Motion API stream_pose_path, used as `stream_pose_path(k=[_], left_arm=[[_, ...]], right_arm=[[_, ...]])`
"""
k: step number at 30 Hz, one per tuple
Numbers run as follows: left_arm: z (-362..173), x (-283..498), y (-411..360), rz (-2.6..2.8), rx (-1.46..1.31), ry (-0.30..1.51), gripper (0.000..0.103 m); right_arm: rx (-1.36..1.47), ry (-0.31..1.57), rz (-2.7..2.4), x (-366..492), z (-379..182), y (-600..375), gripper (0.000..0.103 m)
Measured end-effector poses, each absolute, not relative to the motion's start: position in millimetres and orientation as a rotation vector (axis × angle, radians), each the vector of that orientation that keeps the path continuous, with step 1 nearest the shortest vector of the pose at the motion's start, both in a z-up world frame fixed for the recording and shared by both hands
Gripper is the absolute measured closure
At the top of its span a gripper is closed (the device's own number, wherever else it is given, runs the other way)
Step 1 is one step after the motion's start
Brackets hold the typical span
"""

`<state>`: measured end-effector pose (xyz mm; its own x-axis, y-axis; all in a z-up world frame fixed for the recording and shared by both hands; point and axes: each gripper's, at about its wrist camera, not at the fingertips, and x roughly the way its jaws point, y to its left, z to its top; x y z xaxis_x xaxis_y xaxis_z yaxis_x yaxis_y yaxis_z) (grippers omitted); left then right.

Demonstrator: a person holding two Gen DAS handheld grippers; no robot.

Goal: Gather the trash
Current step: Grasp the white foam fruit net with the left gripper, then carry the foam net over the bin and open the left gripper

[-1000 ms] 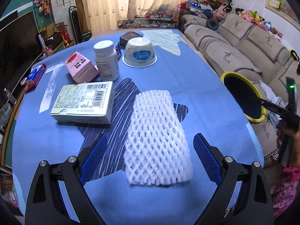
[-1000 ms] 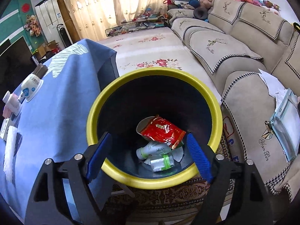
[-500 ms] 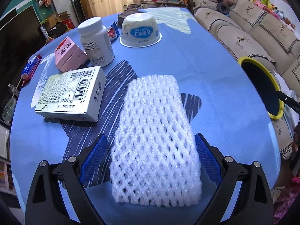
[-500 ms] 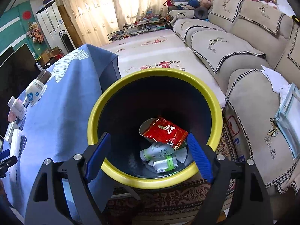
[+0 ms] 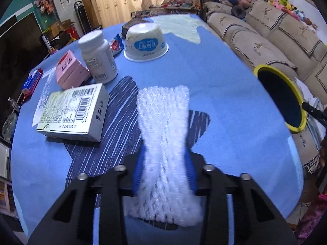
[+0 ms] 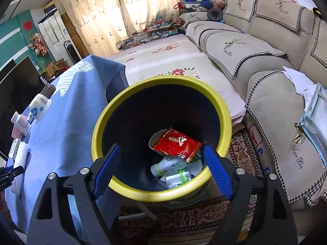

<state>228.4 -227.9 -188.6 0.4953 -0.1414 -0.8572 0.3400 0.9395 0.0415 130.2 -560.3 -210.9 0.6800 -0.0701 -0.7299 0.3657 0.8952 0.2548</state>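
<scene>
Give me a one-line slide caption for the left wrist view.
Left gripper shut on a white foam fruit net on the blue tablecloth, yellow-rimmed trash bin waiting at the right.

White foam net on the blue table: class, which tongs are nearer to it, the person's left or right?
Left. The left tongs are shut on the white foam net, pinching its middle. The right tongs are open off the table's edge, at the yellow-rimmed bin.

The sofa cover (image 6: 297,153) bears the embroidered script "Yan Yun" in several places. The white carton (image 5: 75,112) carries a barcode; its small print is too fine to read.
</scene>
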Motion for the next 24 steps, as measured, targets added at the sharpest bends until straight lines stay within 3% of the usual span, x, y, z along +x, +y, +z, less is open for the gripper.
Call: stream_pose_path(k=[15, 24], left_arm=[[-144, 203, -285, -0.497, 0.225, 0.933, 0.079], [-129, 219, -395, -0.662, 0.293, 0.865, 0.079]], right_arm=[[0.434, 0.725, -0.294, 95, -202, -579, 0.024], [0.446, 0.716, -0.379, 65, -198, -605, 0.024]])
